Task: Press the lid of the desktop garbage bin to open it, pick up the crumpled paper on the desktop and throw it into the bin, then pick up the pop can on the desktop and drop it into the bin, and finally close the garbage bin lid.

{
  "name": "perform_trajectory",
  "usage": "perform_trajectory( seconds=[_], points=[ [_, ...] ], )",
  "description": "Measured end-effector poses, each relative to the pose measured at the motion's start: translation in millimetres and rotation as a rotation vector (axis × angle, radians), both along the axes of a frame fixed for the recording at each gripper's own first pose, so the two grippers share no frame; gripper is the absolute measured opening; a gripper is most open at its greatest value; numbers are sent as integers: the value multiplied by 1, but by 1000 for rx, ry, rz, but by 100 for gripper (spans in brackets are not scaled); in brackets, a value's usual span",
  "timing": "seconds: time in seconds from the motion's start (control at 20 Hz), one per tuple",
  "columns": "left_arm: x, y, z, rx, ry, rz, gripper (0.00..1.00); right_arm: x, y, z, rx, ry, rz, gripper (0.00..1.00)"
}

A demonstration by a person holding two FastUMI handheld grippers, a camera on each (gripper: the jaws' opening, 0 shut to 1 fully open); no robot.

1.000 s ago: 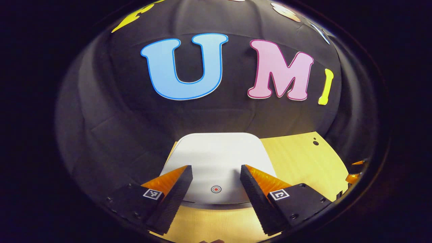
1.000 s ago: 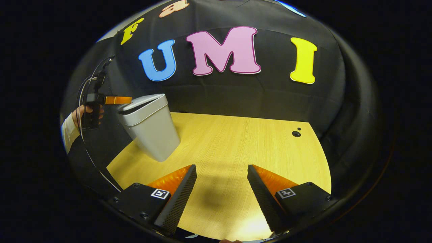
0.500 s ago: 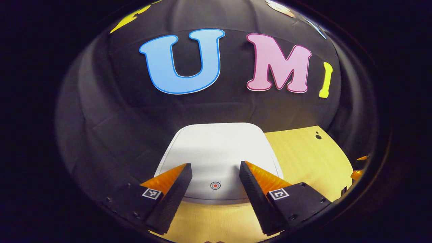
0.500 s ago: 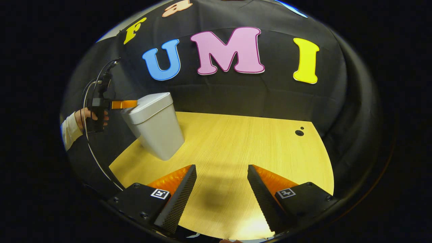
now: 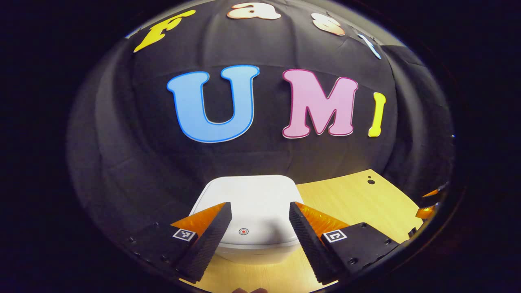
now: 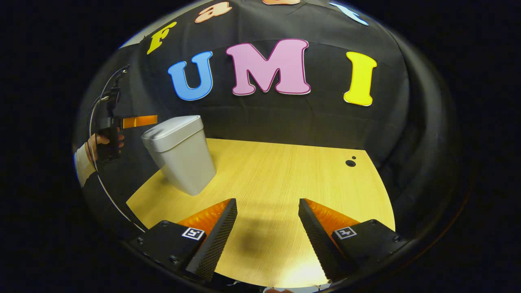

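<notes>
Left gripper (image 5: 258, 228) jaws wide apart, empty, straddling the closed white plastic lid (image 5: 248, 195) of the grey desktop bin (image 6: 181, 156) at 12 o'clock. Right gripper (image 6: 266, 228) gaping, empty, over wood-grain desktop (image 6: 285, 179). Risk: unlatched lid springing open.

Closed bin (image 6: 183, 156) on wooden table (image 6: 293, 183)

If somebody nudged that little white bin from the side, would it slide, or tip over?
The bin probably tips fairly easily: it is tall and narrows toward its base on the wooden table. Its smooth plastic walls suggest it is light and may slide first. The lid sits closed, so nothing should spill.
</notes>
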State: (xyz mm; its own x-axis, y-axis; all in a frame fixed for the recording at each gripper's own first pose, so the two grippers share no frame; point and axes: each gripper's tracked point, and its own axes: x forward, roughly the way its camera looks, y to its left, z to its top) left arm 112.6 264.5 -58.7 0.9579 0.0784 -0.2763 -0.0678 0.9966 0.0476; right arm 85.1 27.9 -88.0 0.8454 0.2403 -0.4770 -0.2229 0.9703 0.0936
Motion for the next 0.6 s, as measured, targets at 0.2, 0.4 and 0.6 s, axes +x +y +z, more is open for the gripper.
perform_trajectory(
  seconds=[0.2, 0.4, 0.6],
  points=[
    [-24, -63, 11, 40, -72, -131, 97, -8, -7, 19, -17, -72, -68, 99],
    [-43, -146, 8, -29, -113, -245, 98, -26, -29, 44, -51, -154, -123, 99],
    [-59, -215, 19, -107, -146, -277, 98, -38, -67, 67, -66, -225, -142, 99]
  ],
)
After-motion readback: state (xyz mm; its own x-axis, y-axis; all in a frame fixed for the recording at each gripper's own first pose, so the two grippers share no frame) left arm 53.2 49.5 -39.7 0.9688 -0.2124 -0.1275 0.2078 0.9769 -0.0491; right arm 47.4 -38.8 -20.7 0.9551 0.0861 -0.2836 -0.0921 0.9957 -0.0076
